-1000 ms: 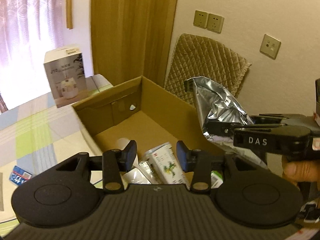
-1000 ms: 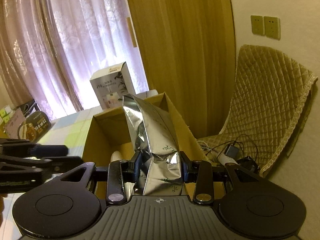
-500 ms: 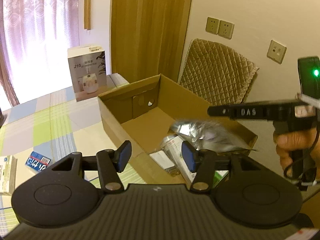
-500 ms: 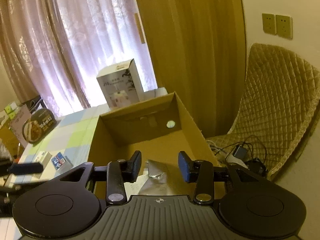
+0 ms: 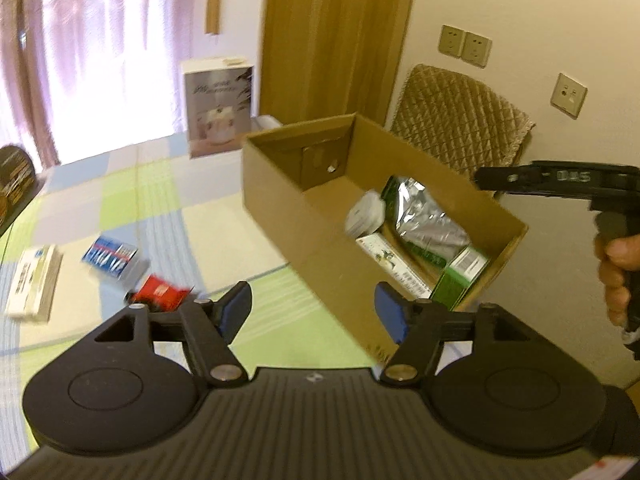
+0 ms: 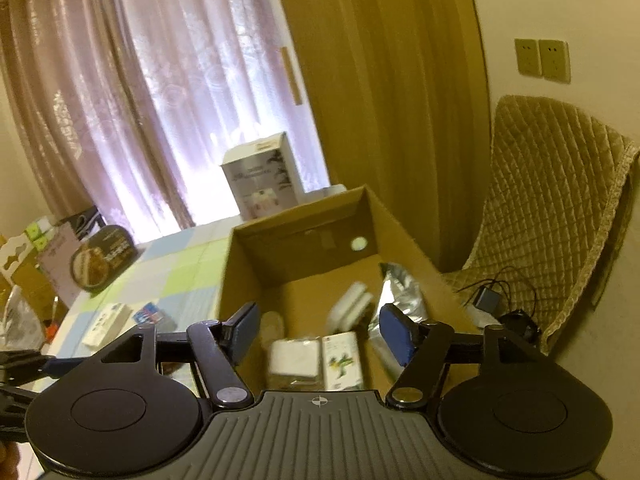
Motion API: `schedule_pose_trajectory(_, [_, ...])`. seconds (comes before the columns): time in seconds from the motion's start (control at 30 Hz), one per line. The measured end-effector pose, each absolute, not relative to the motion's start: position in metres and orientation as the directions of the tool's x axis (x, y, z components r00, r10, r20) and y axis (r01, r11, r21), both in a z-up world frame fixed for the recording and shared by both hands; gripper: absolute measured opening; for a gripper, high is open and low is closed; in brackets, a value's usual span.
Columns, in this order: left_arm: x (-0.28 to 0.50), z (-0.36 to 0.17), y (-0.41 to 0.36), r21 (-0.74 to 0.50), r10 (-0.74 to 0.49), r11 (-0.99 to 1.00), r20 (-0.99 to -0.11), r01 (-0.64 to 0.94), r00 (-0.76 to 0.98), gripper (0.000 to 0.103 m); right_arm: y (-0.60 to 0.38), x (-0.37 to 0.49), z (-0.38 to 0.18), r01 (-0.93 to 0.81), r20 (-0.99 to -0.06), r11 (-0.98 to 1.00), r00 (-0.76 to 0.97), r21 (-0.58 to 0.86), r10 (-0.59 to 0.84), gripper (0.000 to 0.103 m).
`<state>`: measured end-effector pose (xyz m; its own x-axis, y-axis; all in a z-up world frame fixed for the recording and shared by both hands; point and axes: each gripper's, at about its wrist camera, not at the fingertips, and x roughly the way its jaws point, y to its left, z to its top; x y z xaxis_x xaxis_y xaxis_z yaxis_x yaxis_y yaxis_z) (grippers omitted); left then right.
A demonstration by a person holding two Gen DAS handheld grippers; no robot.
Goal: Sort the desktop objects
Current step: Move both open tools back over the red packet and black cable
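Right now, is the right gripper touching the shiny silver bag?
Apart. The left wrist view shows the right gripper beside the box, and the silver bag lying inside.

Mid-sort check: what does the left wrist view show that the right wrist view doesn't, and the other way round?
Only the left wrist view: a red packet on the table beside the left gripper, a green carton in the cardboard box, and the hand holding the right gripper.

Only the right wrist view: a round food package at the table's far left, and a charger with cables by the chair.

Both: the box, the silver foil bag inside it, and both grippers open, empty.
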<state>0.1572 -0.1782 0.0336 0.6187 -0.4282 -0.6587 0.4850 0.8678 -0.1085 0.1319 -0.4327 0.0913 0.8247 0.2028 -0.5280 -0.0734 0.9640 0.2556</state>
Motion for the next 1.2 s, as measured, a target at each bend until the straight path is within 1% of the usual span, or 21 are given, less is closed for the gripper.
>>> schedule_pose_trajectory(0.07, [0.149,0.029,-0.165,-0.103,-0.407,0.880,-0.666,0.463,0.625,0.070,-0.422,0.121,0.094,-0.096,-0.521,0.961,0.824,0.259,0.223,0.068])
schedule_pose_trajectory(0.17, [0.137,0.023,-0.144,-0.095,-0.371,0.901,-0.677,0.424,0.636,0.073,-0.404,0.103,0.097,-0.125,-0.511,0.954,0.822,0.273,0.254,0.073])
schedule_pose_trajectory(0.3, [0.120,0.016,-0.112,-0.105,-0.335,0.924,-0.687,0.368,0.645,0.076,-0.372,0.085,0.093,-0.192,-0.534,0.945,0.787,0.265,0.309,0.076])
schedule_pose_trajectory(0.6, [0.093,0.011,-0.054,-0.096,-0.261,0.957,-0.693,0.273,0.672,0.086,-0.317,0.070,0.071,-0.275,-0.595,0.923,0.706,0.269,0.384,0.077])
schedule_pose_trajectory(0.83, [0.089,0.007,-0.022,-0.073,-0.217,0.970,-0.696,0.232,0.685,0.092,-0.288,0.074,0.064,-0.333,-0.611,0.910,0.676,0.246,0.412,0.077])
schedule_pose_trajectory(1.2, [0.117,-0.012,0.000,-0.049,-0.187,0.974,-0.720,0.219,0.669,0.093,-0.251,0.116,0.040,-0.407,-0.655,0.892,0.622,0.197,0.429,0.077])
